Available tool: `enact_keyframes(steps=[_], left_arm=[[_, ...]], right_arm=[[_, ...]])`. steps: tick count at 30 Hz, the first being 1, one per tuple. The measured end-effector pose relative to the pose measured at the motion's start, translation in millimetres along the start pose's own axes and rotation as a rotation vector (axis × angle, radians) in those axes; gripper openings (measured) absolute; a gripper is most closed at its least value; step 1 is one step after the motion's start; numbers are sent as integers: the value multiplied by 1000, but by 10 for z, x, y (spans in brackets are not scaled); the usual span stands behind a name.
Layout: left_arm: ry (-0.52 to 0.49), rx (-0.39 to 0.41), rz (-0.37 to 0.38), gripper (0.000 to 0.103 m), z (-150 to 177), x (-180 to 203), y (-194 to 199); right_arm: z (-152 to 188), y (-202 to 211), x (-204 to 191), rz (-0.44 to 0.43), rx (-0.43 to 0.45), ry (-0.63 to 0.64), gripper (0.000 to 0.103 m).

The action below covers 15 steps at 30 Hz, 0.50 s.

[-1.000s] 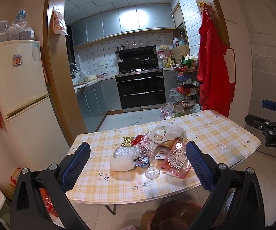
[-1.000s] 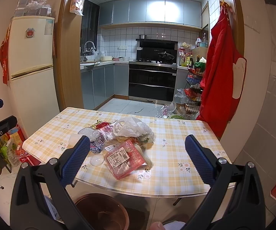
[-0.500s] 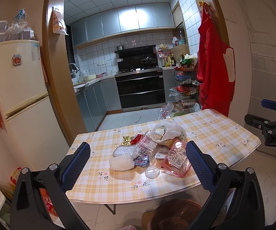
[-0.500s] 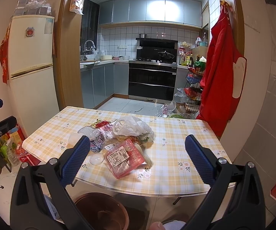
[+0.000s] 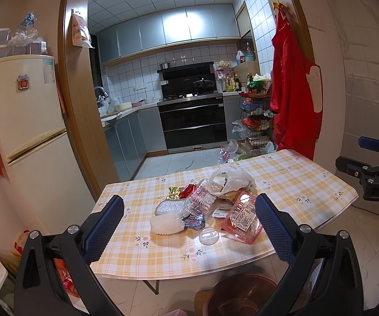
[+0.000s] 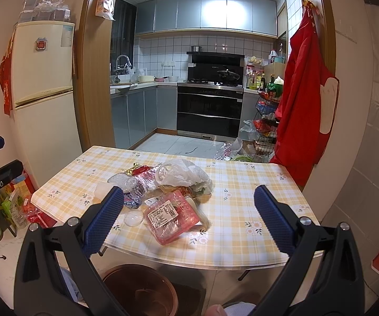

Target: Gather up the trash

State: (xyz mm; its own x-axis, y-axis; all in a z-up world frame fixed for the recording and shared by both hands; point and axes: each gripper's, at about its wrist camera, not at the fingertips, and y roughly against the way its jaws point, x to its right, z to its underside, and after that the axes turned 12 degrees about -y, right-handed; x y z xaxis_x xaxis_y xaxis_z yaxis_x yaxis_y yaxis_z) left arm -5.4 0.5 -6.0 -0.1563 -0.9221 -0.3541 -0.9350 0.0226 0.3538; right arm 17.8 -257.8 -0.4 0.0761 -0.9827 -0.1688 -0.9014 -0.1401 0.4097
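Both tongs, left (image 5: 189, 226) and right (image 6: 188, 217), stood open and empty short of the checked-cloth surface (image 6: 242, 205); collection unstarted, next likely gripping the pink plastic tray (image 6: 172, 214).

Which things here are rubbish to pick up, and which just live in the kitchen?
For the job: pink plastic tray, white plastic bag, crushed clear bottle, round clear lid, brown bin.

Just there: cream fridge, red apron, black oven.
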Motion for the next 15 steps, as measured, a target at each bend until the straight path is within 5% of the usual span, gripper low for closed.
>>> enact_keyframes(steps=[15], left_arm=[[1,0,0,98,-9,-4,0]], right_arm=[[-3,0,6,0,0,0,97]])
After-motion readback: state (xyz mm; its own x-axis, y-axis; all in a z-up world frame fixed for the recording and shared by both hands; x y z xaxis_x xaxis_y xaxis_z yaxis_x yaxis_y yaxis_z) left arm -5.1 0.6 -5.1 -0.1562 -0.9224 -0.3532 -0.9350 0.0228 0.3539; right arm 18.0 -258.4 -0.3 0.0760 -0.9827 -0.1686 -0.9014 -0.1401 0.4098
